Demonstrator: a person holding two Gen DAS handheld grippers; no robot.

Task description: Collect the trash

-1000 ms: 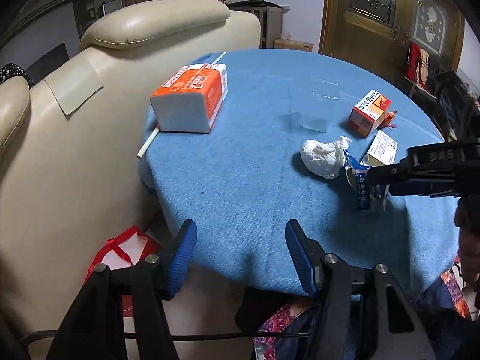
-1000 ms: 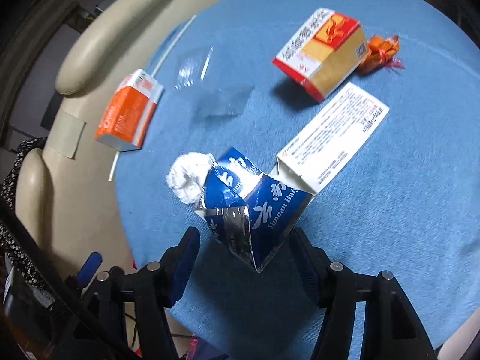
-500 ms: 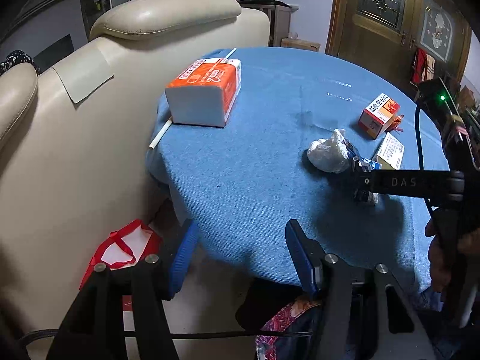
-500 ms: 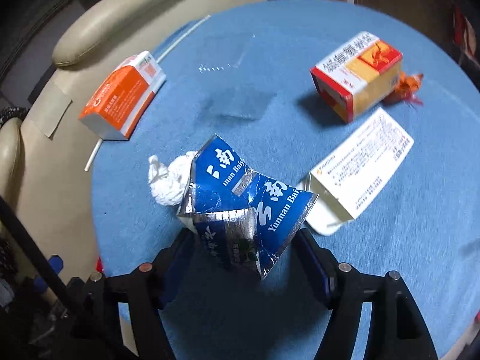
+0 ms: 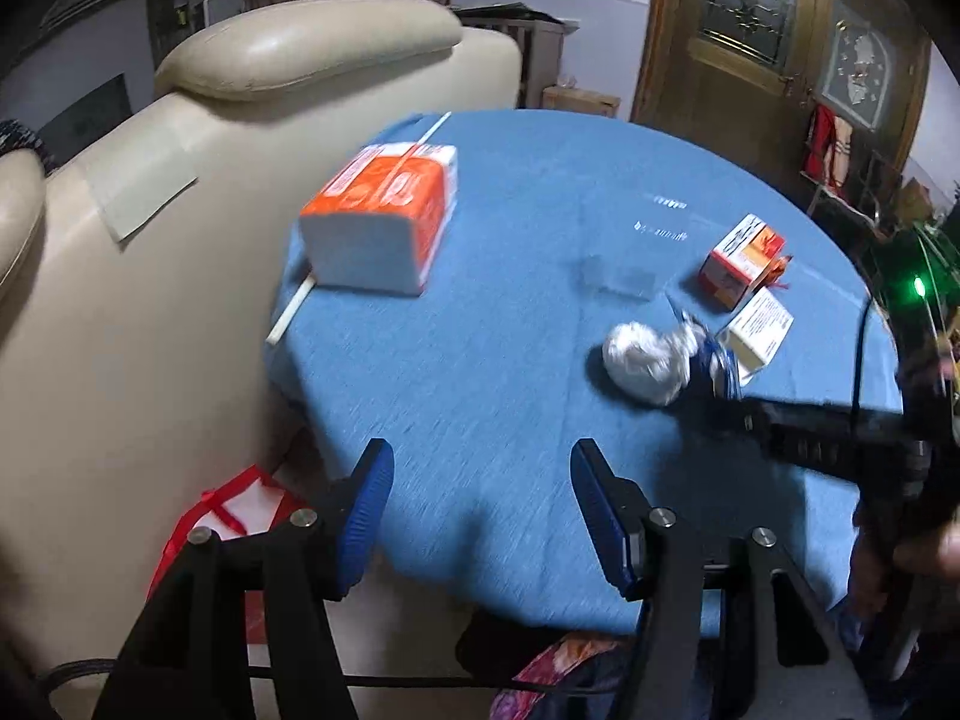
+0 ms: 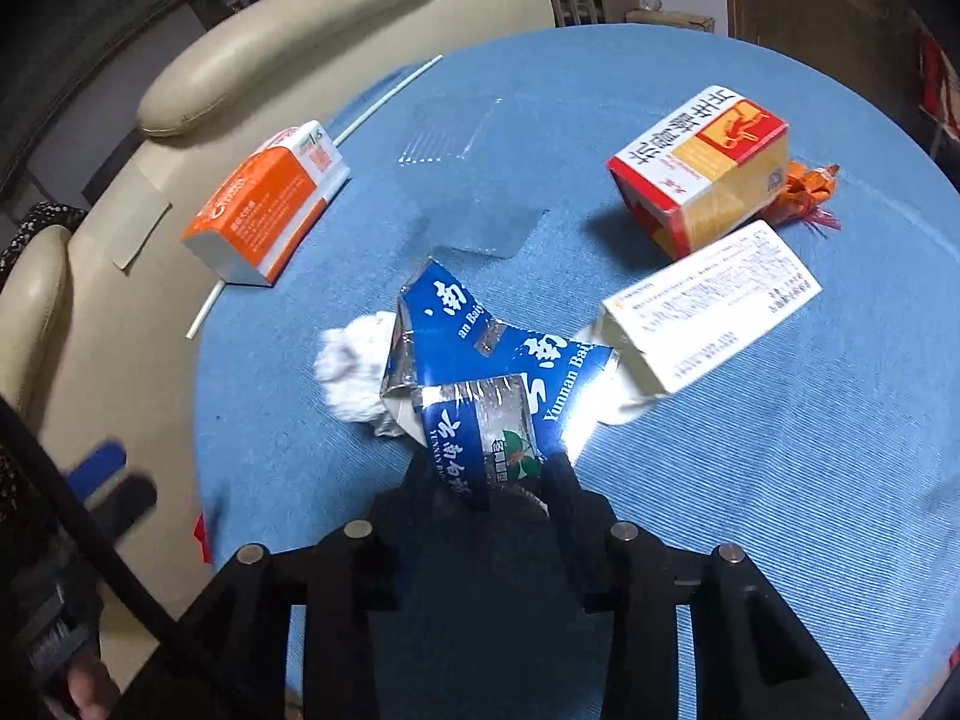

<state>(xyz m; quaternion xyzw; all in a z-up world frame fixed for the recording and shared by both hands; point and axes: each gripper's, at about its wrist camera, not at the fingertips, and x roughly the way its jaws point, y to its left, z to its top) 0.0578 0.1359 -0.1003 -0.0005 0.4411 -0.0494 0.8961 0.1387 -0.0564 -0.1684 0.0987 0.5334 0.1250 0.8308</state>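
Right wrist view had the right gripper (image 6: 489,480) clamped down on the crumpled blue wrapper (image 6: 480,372), its jaws having just been closing with the wrapper's near end pinched between them. The rest of the wrapper stuck out ahead of the fingers over the blue table (image 6: 750,480). A white tissue wad (image 6: 351,369) sat right against the wrapper's left side, touching it as far as I could tell, and a white box (image 6: 708,306) lay just to its right with the open flap end next to the foil. Further back was a red and yellow box (image 6: 702,168) with some orange scrap (image 6: 804,192) tucked behind it. A clear plastic piece (image 6: 474,180) lay flat in the middle, and an orange tissue pack (image 6: 267,204) was over by the left edge on top of a white straw (image 6: 384,99).

In the left wrist view the left gripper (image 5: 480,516) hung with its blue pads apart and nothing between them, over the near rim of the table, well away from the trash. Same view showed the right gripper's black arm reaching in from the right to the wrapper beside the wad. A cream sofa (image 5: 180,240) stood behind the table, and a red bag (image 5: 228,510) was on the floor below
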